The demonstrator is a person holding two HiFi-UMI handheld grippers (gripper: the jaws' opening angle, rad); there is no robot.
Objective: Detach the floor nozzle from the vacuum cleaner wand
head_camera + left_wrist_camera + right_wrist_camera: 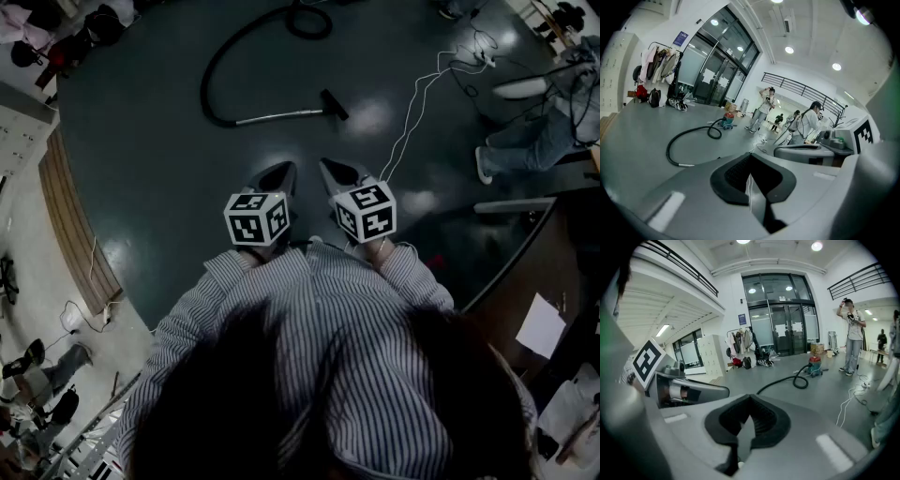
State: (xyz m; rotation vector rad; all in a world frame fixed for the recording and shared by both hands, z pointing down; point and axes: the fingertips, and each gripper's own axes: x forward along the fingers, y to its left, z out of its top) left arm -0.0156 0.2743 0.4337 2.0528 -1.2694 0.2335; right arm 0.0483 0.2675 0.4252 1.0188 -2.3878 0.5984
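Left gripper (282, 172) and right gripper (330, 170) side by side — wand (281, 115) on the floor (150, 187) ahead, floor nozzle (335, 104) at its right end, hose (217, 70) behind
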